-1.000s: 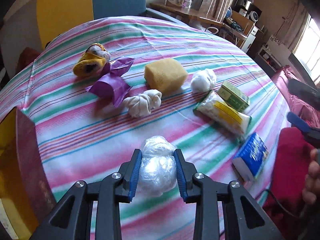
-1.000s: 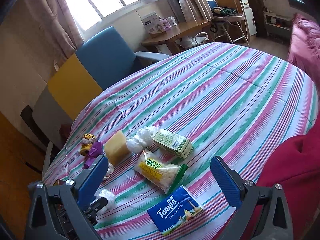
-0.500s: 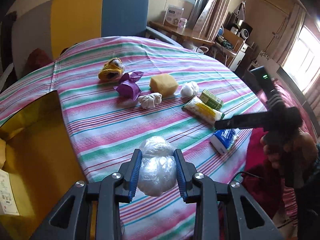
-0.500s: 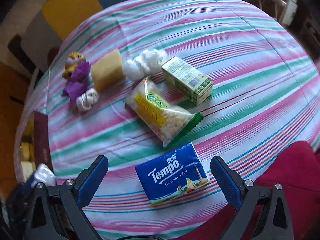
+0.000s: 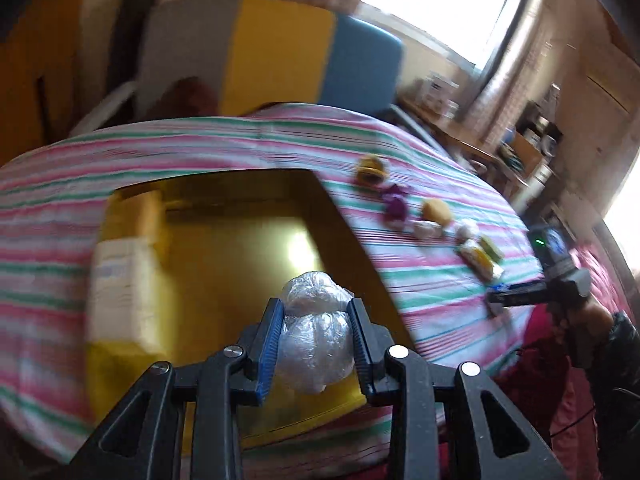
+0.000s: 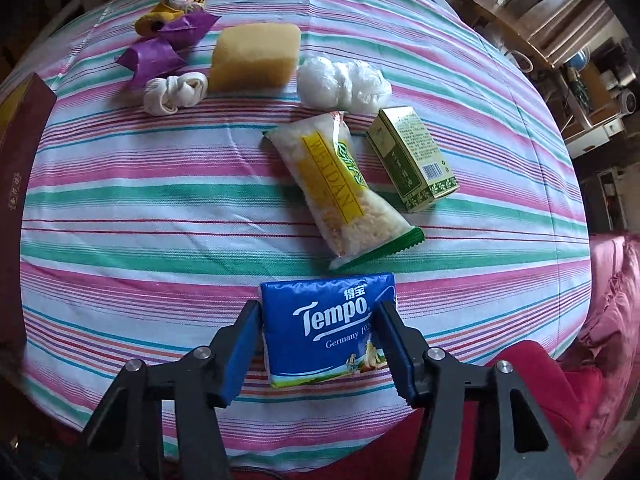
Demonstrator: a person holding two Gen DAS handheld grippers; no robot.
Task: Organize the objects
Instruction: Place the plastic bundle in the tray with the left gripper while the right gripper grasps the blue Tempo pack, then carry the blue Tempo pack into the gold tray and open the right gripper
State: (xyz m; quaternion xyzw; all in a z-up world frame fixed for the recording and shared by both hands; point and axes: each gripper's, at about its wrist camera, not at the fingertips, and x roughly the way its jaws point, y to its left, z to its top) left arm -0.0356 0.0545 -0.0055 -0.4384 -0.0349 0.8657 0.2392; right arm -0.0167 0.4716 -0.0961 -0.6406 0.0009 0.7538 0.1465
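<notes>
Between each gripper's two fingers (image 5: 267,350) sits one item: plastic ball (image 5: 314,334), tissue pack (image 6: 326,326).

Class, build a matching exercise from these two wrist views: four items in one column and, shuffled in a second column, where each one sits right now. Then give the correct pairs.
Column one:
1. clear plastic bag ball
2. Tempo tissue pack
3. green carton
4. yellow sponge

Column two:
A. lying on the striped cloth, right of the snack packet
B. between the right gripper jaws, on the cloth
C. clamped in the left gripper, above the yellow box
D. between the purple wrapper and the white plastic bundle

Pairs: 1-C, 2-B, 3-A, 4-D
</notes>
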